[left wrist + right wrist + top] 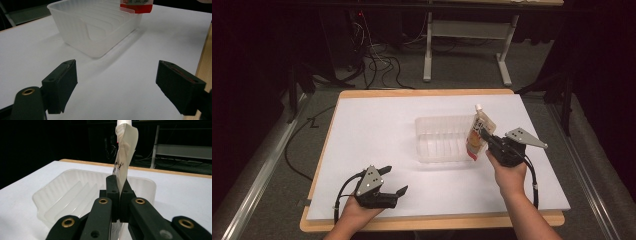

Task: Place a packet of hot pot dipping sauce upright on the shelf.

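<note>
Right hand-held gripper [488, 139] above white tabletop [377, 140], dark room

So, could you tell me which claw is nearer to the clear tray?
Right. The right claw holds the pouch upright at the tray's right end; the left claw rests open near the table's front edge, well short of it.

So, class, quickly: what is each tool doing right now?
Left tool: open, holding nothing.
Right tool: closed on the pouch, at the tray.
</note>
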### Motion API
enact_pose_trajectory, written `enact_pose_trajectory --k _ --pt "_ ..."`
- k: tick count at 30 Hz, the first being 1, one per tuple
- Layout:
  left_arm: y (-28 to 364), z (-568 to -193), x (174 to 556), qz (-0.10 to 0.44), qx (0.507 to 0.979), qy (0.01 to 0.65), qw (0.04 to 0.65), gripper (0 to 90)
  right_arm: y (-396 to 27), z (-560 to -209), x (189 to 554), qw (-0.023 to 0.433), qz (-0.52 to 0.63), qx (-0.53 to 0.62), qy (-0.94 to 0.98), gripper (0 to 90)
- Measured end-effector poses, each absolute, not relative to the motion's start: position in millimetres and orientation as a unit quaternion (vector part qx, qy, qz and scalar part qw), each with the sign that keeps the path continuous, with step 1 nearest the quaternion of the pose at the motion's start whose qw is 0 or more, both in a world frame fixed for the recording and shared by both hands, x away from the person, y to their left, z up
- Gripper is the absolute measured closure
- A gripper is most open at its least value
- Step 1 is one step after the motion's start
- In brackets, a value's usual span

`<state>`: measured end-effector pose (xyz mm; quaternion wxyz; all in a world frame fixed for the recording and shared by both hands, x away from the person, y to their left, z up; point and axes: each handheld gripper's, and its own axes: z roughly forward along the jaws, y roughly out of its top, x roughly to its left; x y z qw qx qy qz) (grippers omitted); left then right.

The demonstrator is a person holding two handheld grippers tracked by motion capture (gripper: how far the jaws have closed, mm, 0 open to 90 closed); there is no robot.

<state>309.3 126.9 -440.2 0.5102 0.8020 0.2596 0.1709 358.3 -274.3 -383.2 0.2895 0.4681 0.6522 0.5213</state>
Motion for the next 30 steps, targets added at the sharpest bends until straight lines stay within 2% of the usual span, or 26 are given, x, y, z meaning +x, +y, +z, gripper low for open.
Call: enact_pose_trajectory --k 30 --pt "127 -440 310 0.171 0.802 0.257 0.512 18.0 -258 -393 398 0.308 0.503 0.483 0.647 90.0"
